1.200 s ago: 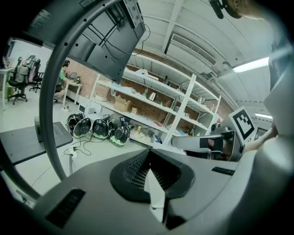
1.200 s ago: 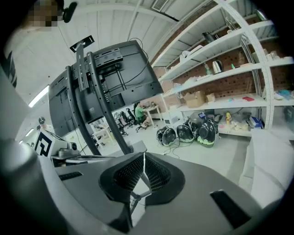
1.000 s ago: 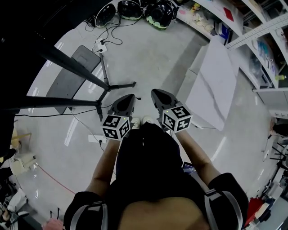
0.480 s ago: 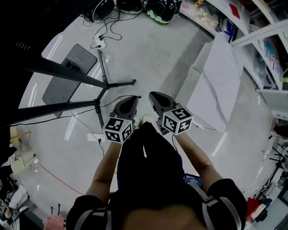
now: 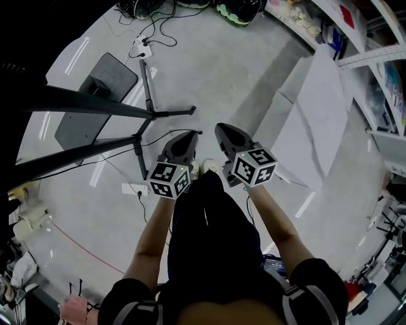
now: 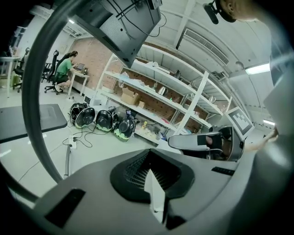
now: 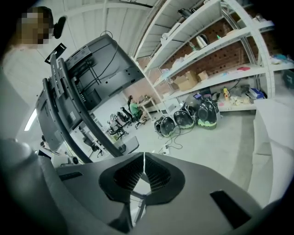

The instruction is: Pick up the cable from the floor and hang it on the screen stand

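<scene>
A thin black cable [image 5: 111, 166] lies on the grey floor, running from the left towards a white power strip [image 5: 133, 189] by the person's feet. The screen stand [image 5: 147, 89] stands at the left on black legs and a dark base plate [image 5: 95, 101]. Its screen [image 7: 108, 69] looms above in the right gripper view, and the screen [image 6: 126, 20] also shows in the left gripper view. My left gripper [image 5: 188, 137] and right gripper [image 5: 224, 131] hover side by side above the floor, right of the stand's legs. Both are shut on nothing.
A large white board [image 5: 311, 120] lies on the floor at the right. Several helmets [image 5: 241, 9] and a second power strip [image 5: 141, 47] with looped cables sit at the back. Shelving [image 7: 216, 50] lines the far wall. A person [image 6: 64, 69] sits at a desk far off.
The head view has shifted, so the helmets have slid to the top edge. Both grippers have sunk a little towards the floor, still side by side and shut.
</scene>
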The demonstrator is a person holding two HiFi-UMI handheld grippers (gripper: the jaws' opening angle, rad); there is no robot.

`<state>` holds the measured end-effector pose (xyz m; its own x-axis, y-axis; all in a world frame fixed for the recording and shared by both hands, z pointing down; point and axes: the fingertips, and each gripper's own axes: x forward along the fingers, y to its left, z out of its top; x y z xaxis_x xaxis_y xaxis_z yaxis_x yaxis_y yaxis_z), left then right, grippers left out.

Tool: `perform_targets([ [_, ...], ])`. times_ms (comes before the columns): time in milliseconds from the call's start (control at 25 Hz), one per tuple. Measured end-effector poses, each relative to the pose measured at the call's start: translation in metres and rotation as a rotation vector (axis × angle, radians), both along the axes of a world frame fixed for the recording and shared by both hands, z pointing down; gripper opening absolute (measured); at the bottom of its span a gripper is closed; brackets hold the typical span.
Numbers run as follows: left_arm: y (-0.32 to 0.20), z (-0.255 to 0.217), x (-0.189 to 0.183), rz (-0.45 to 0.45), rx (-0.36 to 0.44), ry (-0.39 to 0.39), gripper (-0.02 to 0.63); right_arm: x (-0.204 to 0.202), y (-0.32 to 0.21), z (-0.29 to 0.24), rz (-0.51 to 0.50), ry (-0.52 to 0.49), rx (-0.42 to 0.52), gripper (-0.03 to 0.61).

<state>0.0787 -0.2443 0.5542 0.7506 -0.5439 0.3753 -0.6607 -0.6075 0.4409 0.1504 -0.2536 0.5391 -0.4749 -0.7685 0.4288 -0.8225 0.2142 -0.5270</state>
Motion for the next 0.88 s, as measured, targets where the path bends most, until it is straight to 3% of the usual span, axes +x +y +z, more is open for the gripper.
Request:
perform_targets([
  [480,-0.022,0.075,0.007,0.016,-0.057,-0.012,0.006,0.006,-0.03,0.078,0.027,0.027,-0.047,0.026],
  [880,-0.037,0.149,-0.005,0.002,-0.09,-0.04,0.006,0.002,-0.04,0.157,-0.015,0.049,-0.079,0.026],
])
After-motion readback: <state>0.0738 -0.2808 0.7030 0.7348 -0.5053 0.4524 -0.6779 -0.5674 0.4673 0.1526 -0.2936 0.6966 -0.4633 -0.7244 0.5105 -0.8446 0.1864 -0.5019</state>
